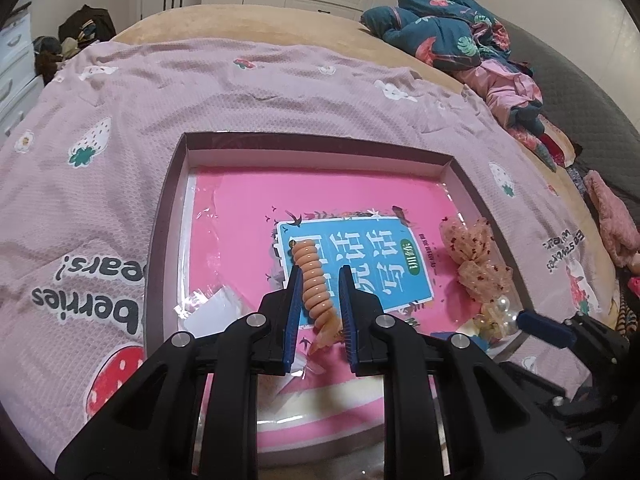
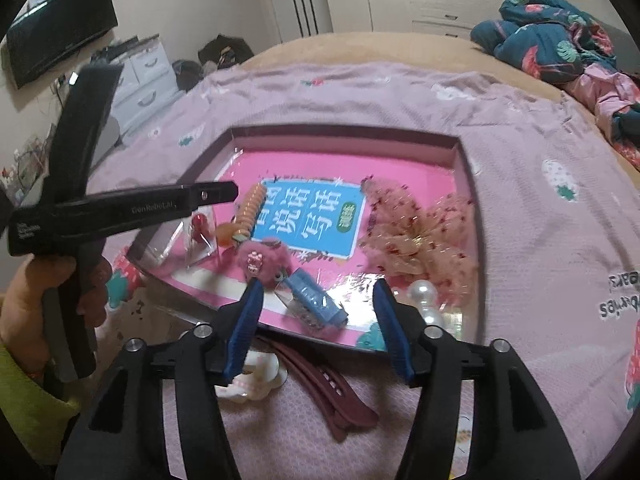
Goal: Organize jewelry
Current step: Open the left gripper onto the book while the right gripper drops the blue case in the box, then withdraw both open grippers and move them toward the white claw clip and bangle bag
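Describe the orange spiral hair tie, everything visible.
The orange spiral hair tie is a glossy, plastic-looking coil of stacked rings, stretched out lengthwise. Its near end is pinched by the left gripper, while the far end pokes out over the pink book lying inside the shallow box.

Bed cover [image 1: 168,92]: soft pink cloth with tiny bumps; matt
Box [image 1: 168,216]: stiff card walls; smooth and dull
Pink book [image 1: 240,200]: paper under a clear shiny wrap
Spiral hair tie [image 1: 314,280]: orange plastic; smooth and glossy
Lacy bow [image 2: 424,236]: thin net cloth; a bit sparkly
Pearl beads [image 2: 422,292]: round, white, very shiny
Fluffy clip [image 2: 260,260]: pink fuzzy cloth
Blue clip [image 2: 316,300]: shiny with glitter
Dark red clips [image 2: 340,396]: smooth plastic; matt
Left gripper [image 1: 320,276]: black matt plastic; blue ridged pads; silver metal bolts
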`<state>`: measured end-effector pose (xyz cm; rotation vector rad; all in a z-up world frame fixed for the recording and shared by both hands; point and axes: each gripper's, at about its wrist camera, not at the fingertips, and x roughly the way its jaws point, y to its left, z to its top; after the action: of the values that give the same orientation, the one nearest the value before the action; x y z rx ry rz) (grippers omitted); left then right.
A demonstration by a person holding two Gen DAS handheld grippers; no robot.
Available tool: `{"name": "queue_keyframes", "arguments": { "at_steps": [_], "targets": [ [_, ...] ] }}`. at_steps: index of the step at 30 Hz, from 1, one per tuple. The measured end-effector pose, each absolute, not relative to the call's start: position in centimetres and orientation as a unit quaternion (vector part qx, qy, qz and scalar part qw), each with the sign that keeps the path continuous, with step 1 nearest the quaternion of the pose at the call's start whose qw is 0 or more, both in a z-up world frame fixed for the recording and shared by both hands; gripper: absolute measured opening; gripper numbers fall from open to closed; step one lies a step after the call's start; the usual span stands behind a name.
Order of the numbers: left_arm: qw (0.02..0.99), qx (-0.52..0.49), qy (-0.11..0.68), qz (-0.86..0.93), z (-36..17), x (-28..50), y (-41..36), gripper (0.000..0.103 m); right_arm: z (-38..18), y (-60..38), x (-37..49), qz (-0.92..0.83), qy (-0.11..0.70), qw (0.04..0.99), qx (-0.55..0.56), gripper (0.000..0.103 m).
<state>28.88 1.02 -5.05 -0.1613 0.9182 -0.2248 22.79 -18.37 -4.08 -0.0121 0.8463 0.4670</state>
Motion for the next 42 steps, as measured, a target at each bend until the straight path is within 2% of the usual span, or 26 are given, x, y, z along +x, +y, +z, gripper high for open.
{"name": "queue_keyframes", "arguments": {
  "at_steps": [7, 9, 11, 15, 17, 21, 23, 25, 30, 42],
  "targets": [
    [0.891, -0.090, 0.430, -0.111, -3.7, 27.5, 1.4, 0.012, -1.9, -20.3, 21.1, 0.211, 0.375, 0.903, -0.001, 0.074],
    [0.895, -0.094, 0.422, -0.111, -3.0, 26.9, 1.6, 0.016, -1.3, -20.9, 20.7, 0.208, 0.368, 0.906, 0.002, 0.075],
    [0.899, -0.097, 0.413, -0.111, -2.3, 26.3, 1.8, 0.027, -0.7, -21.2, 20.3, 0.204, 0.361, 0.910, 0.004, 0.076],
    [0.905, -0.106, 0.398, -0.111, -1.0, 25.1, 2.4, 0.033, 0.5, -22.2, 19.5, 0.196, 0.344, 0.918, 0.007, 0.078],
    [0.907, -0.108, 0.391, -0.111, -0.2, 24.5, 2.6, 0.043, 1.1, -22.6, 19.2, 0.193, 0.337, 0.921, 0.009, 0.079],
    [0.914, -0.112, 0.373, -0.112, 1.2, 23.2, 2.9, 0.052, 2.0, -23.1, 18.8, 0.188, 0.325, 0.927, 0.009, 0.080],
    [0.918, -0.111, 0.363, -0.112, 1.9, 22.5, 3.0, 0.065, 2.6, -23.3, 18.3, 0.186, 0.319, 0.929, 0.009, 0.081],
    [0.922, -0.109, 0.355, -0.110, 2.6, 21.8, 3.0, 0.071, 3.1, -23.5, 17.9, 0.186, 0.312, 0.932, 0.008, 0.081],
    [0.934, -0.099, 0.328, -0.101, 4.5, 19.9, 2.8, 0.094, 4.3, -23.7, 16.9, 0.186, 0.294, 0.937, 0.004, 0.084],
    [0.948, -0.074, 0.297, -0.085, 6.6, 16.1, 2.3, 0.094, 6.4, -24.3, 14.7, 0.192, 0.267, 0.944, 0.000, 0.090]
  ]
}}
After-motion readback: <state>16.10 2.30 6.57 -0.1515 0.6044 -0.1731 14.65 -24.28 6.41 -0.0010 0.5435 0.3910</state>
